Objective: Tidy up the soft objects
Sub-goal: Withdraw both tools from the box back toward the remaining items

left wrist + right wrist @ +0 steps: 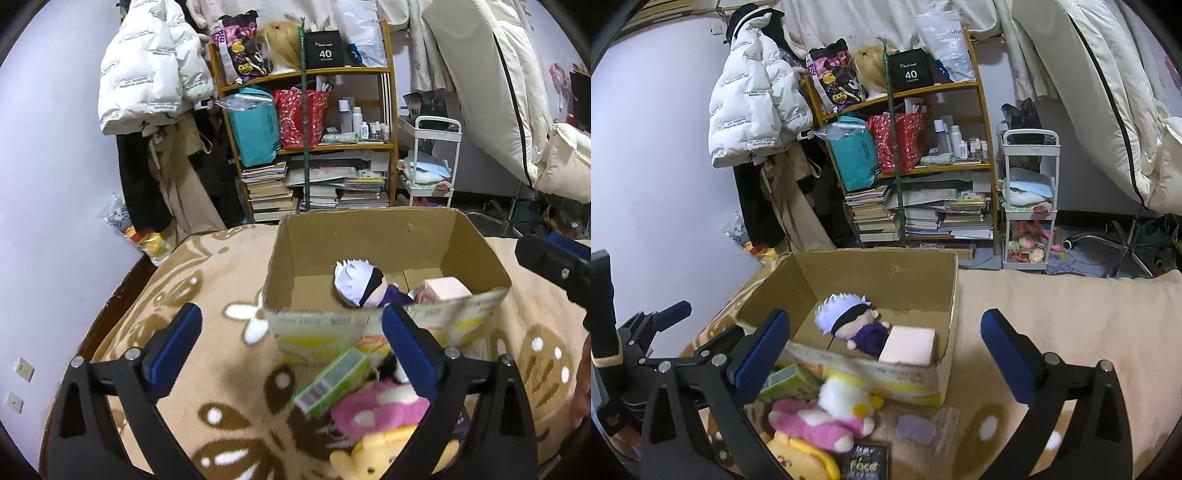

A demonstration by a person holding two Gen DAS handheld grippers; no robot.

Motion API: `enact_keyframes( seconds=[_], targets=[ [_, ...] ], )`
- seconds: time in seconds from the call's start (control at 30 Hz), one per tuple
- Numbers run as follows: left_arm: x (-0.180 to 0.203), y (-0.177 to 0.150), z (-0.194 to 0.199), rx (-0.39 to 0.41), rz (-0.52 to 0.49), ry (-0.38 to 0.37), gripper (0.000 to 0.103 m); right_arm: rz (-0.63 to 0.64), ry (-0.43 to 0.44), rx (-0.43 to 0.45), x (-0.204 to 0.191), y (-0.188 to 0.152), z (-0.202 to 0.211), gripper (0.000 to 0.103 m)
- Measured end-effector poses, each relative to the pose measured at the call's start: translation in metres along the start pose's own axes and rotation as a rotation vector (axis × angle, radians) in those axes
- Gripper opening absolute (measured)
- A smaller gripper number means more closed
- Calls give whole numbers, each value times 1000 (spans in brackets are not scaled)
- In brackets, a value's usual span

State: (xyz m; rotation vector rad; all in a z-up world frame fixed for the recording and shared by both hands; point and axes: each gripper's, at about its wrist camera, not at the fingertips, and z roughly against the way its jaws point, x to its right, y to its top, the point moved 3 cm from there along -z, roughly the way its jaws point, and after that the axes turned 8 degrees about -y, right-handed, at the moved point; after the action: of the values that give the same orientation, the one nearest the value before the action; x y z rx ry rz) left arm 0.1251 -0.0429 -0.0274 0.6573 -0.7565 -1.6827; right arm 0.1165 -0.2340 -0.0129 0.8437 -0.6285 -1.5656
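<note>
Black-framed left gripper (291, 334) jaws wide, empty, above green box (330, 382) and pink plush (822, 424) on blanket (207, 280); cardboard box (916, 273) holds white-haired doll (849, 319); right gripper (884, 341) jaws wide, empty.

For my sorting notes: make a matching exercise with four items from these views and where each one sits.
Items:
1. white-haired doll
2. pink block
3. pink-and-white plush
4. teal bag

Places:
A. on the wooden shelf
B. on the blanket, in front of the cardboard box
C. inside the box, at its near right corner
D. inside the box, lying in the middle

Pairs: 1-D, 2-C, 3-B, 4-A
</note>
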Motion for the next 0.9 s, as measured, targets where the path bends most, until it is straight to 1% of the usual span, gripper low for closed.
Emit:
enact_keyframes(
  seconds=[0.23,0.37,0.5,0.67,0.9],
  targets=[
    [-4,-13,25,-18,48,-24,101,2,-15,-29,2,-11,21,103],
    [-2,-22,35,-38,47,-24,101,-4,-14,-64,2,-19,26,103],
    [1,-34,39,-84,42,-48,101,-6,-16,-116,3,-31,27,103],
    [3,-47,41,-136,53,-63,101,37,-31,-197,-2,-46,24,103],
    [9,-60,37,-181,52,-79,101,85,-38,-291,-8,-68,18,103]
  ],
)
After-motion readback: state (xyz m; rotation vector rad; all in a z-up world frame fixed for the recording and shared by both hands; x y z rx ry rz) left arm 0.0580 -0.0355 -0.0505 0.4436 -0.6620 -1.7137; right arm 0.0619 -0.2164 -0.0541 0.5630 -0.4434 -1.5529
